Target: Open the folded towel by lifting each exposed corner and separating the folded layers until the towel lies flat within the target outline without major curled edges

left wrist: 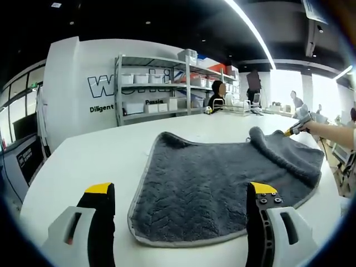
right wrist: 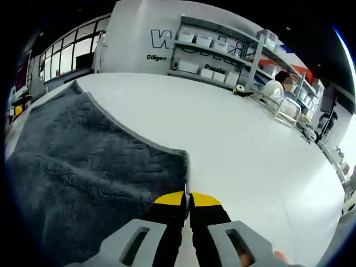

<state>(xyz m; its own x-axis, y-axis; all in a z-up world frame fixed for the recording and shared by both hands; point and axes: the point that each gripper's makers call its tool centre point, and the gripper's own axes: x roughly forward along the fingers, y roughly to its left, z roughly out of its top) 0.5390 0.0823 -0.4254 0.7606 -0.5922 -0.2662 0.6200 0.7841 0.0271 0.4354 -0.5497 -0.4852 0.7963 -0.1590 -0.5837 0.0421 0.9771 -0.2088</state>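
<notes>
The left gripper (left wrist: 181, 192) is held with its jaws spread wide apart and nothing gripped between them. The right gripper (right wrist: 187, 195) is seen with its yellow-tipped jaws pressed together on the towel (right wrist: 78, 167) edge. In the left gripper view, it is seen at far right, held by a forearm (left wrist: 334, 132).

The towel (left wrist: 222, 183) is grey cloth — thick, matt, fuzzy pile with a pressed chevron texture and a smooth stitched hem. The table (right wrist: 239, 144) looks smooth, white, faintly glossy — the shelving (left wrist: 153, 83) is grey metal.
</notes>
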